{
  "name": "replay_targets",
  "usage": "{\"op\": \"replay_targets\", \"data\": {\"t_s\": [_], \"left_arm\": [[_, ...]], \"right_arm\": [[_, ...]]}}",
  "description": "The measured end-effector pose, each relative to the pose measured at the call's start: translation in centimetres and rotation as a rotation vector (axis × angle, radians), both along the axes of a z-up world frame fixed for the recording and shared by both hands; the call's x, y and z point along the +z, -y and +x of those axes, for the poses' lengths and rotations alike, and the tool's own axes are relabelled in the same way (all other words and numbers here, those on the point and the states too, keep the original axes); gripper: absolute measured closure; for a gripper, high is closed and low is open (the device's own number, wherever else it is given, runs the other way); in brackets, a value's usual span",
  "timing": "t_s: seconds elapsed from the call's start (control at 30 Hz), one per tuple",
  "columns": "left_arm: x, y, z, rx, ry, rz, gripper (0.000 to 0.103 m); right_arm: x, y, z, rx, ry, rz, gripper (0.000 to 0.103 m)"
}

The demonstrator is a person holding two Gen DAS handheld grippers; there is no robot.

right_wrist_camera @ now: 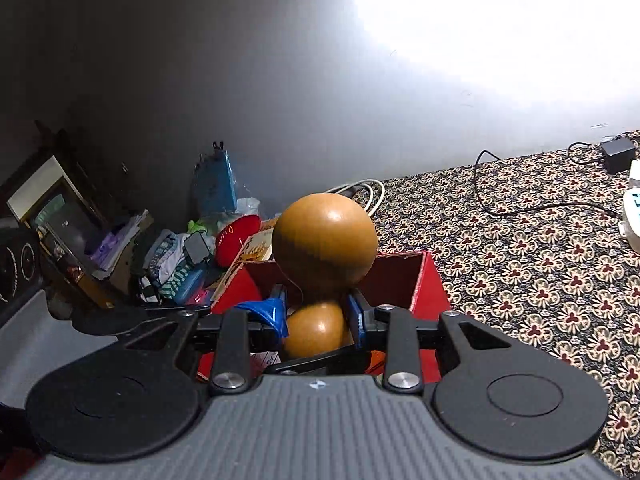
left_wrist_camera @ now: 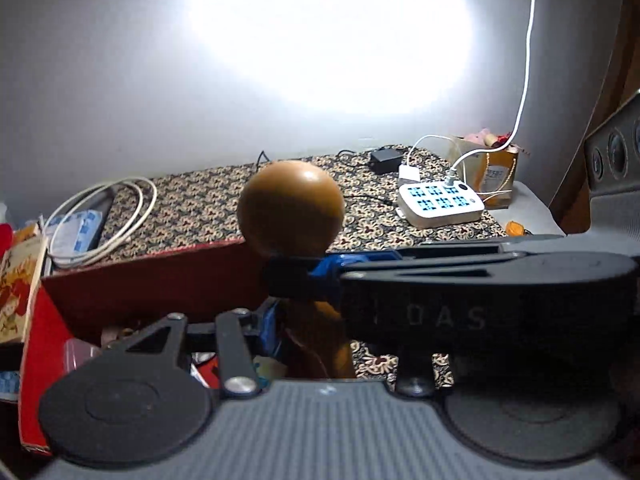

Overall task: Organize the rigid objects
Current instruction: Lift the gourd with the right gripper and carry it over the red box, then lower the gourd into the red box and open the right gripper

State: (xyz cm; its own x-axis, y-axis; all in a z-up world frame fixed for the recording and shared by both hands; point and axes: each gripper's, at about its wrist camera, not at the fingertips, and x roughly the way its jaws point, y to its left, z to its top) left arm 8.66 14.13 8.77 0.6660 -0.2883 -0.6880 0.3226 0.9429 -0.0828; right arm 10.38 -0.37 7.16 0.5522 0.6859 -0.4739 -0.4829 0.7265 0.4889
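Evidently both claws pinch the smooth, brown, 2-lobed gourd [right_wrist_camera: 325, 236] at its narrow waist, the right gripper [right_wrist_camera: 316, 316] and left gripper [left_wrist_camera: 296, 300] crossing there, presumably to steady it upright over the open red cardboard box [right_wrist_camera: 430, 288].

A patterned floral cloth [left_wrist_camera: 208, 208] covers the worktop. On it, toward the back, lie a white power strip [left_wrist_camera: 442, 204] with a white cable [left_wrist_camera: 524, 80] plugged in, a black adapter [left_wrist_camera: 385, 160] beside it, a thin black cord [right_wrist_camera: 520, 204], and coiled white cable [left_wrist_camera: 116, 220] at the left. A red box [right_wrist_camera: 430, 284] stands open on the cloth.
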Motion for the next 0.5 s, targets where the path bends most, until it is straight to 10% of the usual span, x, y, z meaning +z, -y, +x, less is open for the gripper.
{"op": "replay_targets", "data": {"t_s": [0.5], "left_arm": [[-8.6,-6.6,5.5,0.05,-0.238,-0.022,0.065]], "right_arm": [[-5.8,-7.4,2.8,-0.072,-0.078,-0.177,0.093]]}}
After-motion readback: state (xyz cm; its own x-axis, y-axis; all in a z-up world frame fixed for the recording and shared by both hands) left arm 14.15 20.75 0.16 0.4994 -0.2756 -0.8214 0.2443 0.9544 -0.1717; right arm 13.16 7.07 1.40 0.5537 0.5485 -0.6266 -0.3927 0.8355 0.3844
